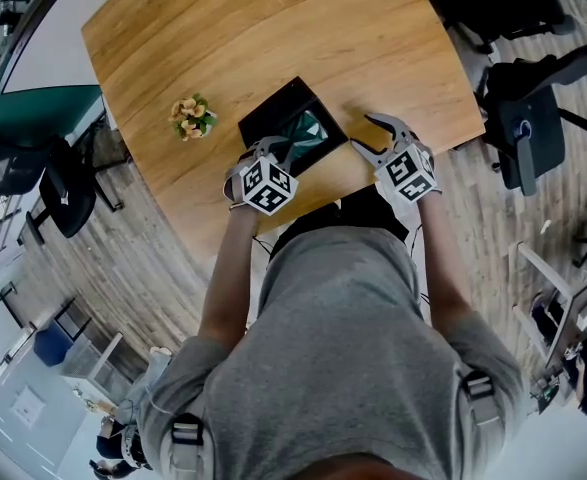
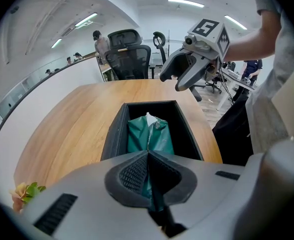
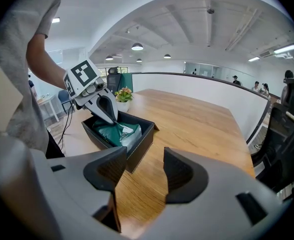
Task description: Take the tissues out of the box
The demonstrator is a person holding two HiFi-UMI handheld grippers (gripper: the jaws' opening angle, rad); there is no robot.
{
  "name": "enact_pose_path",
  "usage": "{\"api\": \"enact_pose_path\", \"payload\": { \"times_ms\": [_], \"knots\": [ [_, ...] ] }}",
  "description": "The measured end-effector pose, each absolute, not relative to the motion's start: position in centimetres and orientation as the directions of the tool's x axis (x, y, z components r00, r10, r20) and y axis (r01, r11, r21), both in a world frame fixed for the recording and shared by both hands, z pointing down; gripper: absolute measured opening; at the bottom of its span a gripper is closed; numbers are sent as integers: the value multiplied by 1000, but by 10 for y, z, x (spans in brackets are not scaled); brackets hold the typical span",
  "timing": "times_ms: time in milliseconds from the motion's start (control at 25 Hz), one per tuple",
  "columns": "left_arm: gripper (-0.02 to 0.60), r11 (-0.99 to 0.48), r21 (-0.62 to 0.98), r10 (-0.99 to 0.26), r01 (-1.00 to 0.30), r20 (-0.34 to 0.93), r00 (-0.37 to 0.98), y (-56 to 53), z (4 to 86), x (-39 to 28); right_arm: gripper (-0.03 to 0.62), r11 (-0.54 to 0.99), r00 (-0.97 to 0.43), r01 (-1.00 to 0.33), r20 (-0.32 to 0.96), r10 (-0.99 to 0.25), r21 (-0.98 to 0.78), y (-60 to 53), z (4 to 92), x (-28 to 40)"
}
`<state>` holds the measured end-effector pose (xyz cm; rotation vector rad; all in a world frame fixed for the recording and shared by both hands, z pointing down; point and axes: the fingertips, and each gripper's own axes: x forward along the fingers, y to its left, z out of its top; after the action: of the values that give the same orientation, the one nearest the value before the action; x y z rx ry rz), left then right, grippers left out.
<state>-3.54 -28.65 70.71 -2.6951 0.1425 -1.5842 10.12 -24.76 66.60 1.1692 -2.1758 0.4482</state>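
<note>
Tissues [image 2: 149,131], in a green pack, are sitting inside the open black box [image 2: 112,134] on the wooden table [image 1: 273,28]. I am pinching the pack's near end with the left gripper [image 2: 148,159], its jaws pressing together on the green wrapper. I am holding the right gripper [image 3: 144,165] just beside the box over bare wood, its jaws standing wide apart with nothing between them, while a small pot of flowers [image 1: 193,116] is sitting near the box on its far side.
</note>
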Motion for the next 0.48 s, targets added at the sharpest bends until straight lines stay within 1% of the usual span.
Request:
{"api": "enact_pose_path", "payload": {
  "times_ms": [480],
  "knots": [
    [20,-997,-40,-70,-71,870,489,-284,702,-32,239,561,-413,-828,667,-620,10,-236,659,101]
  ]
}}
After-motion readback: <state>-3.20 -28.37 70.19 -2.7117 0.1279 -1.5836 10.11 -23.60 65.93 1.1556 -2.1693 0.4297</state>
